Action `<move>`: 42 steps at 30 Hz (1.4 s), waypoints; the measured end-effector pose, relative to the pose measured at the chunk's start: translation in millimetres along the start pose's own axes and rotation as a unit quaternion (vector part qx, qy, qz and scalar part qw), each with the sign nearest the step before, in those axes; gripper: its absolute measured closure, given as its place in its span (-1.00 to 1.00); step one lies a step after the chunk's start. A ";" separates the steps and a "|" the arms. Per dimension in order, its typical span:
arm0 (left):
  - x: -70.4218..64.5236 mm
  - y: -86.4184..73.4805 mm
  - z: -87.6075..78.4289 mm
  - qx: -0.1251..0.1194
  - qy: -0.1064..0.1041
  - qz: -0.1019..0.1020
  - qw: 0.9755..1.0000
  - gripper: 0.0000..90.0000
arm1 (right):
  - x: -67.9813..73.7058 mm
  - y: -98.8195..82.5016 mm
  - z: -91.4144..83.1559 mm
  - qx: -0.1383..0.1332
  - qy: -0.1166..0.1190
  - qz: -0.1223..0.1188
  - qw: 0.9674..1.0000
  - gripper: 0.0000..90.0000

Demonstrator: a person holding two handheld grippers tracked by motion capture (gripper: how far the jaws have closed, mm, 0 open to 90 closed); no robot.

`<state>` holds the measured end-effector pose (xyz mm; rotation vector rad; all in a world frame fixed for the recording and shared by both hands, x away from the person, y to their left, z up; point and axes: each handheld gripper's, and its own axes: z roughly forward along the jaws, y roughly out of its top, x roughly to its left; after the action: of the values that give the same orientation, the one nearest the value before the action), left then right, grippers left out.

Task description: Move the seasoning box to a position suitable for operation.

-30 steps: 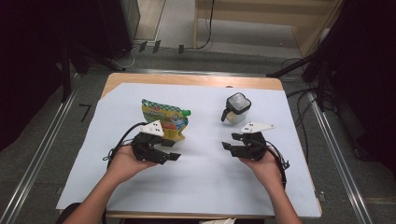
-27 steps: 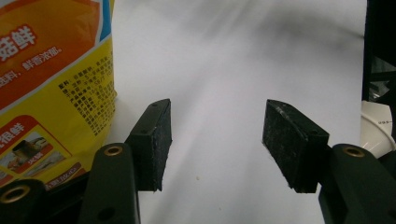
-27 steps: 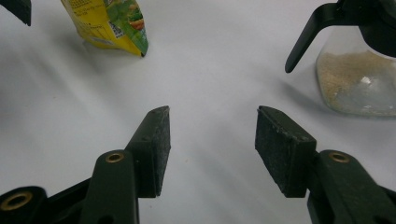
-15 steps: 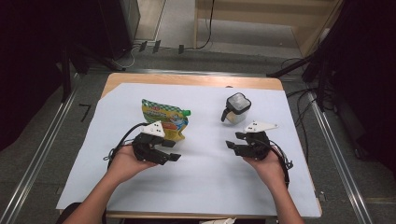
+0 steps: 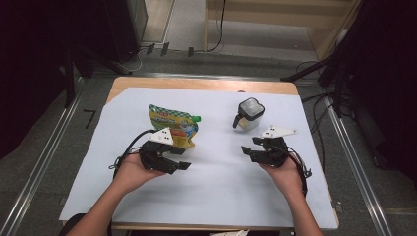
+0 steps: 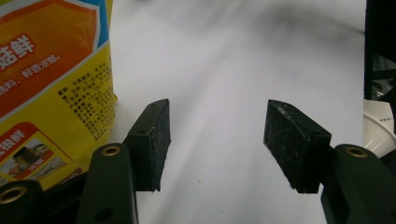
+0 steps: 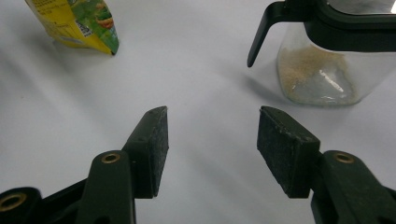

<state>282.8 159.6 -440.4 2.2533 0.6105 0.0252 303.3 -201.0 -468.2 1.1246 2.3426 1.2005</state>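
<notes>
Both tongs are apart and empty. Your left tongs (image 5: 183,158) sit just beside the yellow-green seasoning pouch (image 5: 173,125), pads (image 6: 152,142) open over bare white sheet, with the pouch off to one side of the jaws and not between them. Your right tongs (image 5: 250,148) have just opened a little further, nothing between them; they hover near the lidded glass jar (image 5: 248,114), which stands upright on the surface (image 5: 221,191) with a low layer of pale granules in the bottom.

Risks from here, as I read it:
- The pouch is soft and lying flat. Close on a loose corner and it will likely fold or slide out. Go for the spout or a stiff seam.
- In the left gripper view the pouch is beside one jaw. Drive forward like that and you'll probably shove it across the sheet instead of getting around it.
- The jar looks light and nearly empty. Nudge the black handle (image 7: 261,30) with one jaw before the other lands and it may spin or tip.
- Glass is slick; an off-centre pinch on the body could let it squirt out.
- The white sheet could drag or wrinkle if a jaw scrapes it, shifting both items.
</notes>
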 end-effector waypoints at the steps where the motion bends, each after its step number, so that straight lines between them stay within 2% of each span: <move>1: 0.0 0.0 0.0 0.000 0.000 0.000 1.000 -0.07 | 0.0 0.0 0.0 0.000 0.000 0.000 1.000 -0.01; 6: 0.2 0.0 -0.1 -0.002 -0.005 0.000 1.000 -0.07 | -6.7 1.7 -2.9 -0.007 -0.008 0.006 1.000 -0.02; 9: -0.1 0.1 -1.2 -0.002 -0.004 0.000 1.000 -0.07 | -14.5 4.2 -2.3 -0.005 -0.017 0.010 1.000 -0.04; 10: -0.7 0.2 -1.4 -0.004 -0.005 0.000 1.000 -0.07 | -21.1 6.9 -1.4 -0.008 -0.026 0.015 1.000 -0.06; 11: -1.1 0.3 -1.5 -0.003 -0.006 0.002 1.000 -0.07 | -21.1 6.9 -1.4 -0.008 -0.026 0.015 1.000 -0.06; 14: -3.1 0.3 -0.9 -0.002 -0.009 0.007 1.000 -0.07 | -29.5 11.9 -0.7 -0.015 -0.032 0.034 0.999 -0.07; 17: -3.5 0.0 -0.7 -0.001 -0.011 0.008 1.000 -0.07 | -37.3 16.2 -0.3 -0.025 -0.040 0.042 0.998 -0.07; 18: -2.8 -0.3 -1.8 -0.002 -0.011 0.007 1.000 -0.07 | -43.8 19.1 0.4 -0.024 -0.044 0.049 0.998 -0.08; 19: -2.8 -0.3 -1.8 -0.002 -0.011 0.007 1.000 -0.07 | -43.8 19.1 0.4 -0.024 -0.044 0.049 0.998 -0.08; 22: -1.2 -0.9 -4.0 -0.009 -0.013 0.003 1.000 -0.07 | -60.4 23.6 4.5 -0.026 -0.042 0.064 0.997 -0.13; 23: -1.2 -0.9 -4.0 -0.009 -0.013 0.003 1.000 -0.07 | -60.4 23.6 4.5 -0.026 -0.042 0.064 0.997 -0.13; 24: -0.5 -0.9 -4.4 -0.010 -0.013 0.002 1.000 -0.07 | -68.4 25.8 9.6 -0.018 -0.037 0.072 0.997 -0.20; 29: -0.8 -1.1 -4.3 -0.011 -0.011 0.001 1.000 -0.07 | -76.2 26.8 21.1 -0.019 -0.041 0.067 0.997 -0.32; 31: -1.6 -2.0 -3.9 -0.010 -0.011 0.002 1.000 -0.07 | -77.5 26.7 26.7 -0.015 -0.049 0.062 0.997 -0.38; 32: -2.1 -3.4 -3.3 -0.009 -0.012 -0.004 1.000 -0.07 | -79.4 25.6 30.6 -0.019 -0.044 0.070 0.996 -0.48; 33: -2.1 -3.4 -3.3 -0.009 -0.012 -0.004 1.000 -0.07 | -79.4 25.6 30.6 -0.019 -0.044 0.070 0.996 -0.48; 34: -2.6 -4.0 -3.4 -0.008 -0.009 -0.008 1.000 -0.07 | -82.5 25.0 34.9 -0.028 -0.034 0.081 0.996 -0.54; 40: -4.5 -9.0 -7.3 -0.014 -0.007 -0.018 1.000 -0.06 | -87.6 24.6 48.6 -0.038 -0.034 0.067 0.996 -0.61; 42: -5.2 -10.7 -8.7 -0.013 -0.005 -0.020 1.000 -0.06 | -88.8 23.6 54.6 -0.032 -0.036 0.073 0.996 -0.61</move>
<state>271.9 169.6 -441.0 2.2144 0.6453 0.0017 403.9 -228.1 -492.1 1.3132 2.1860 1.2523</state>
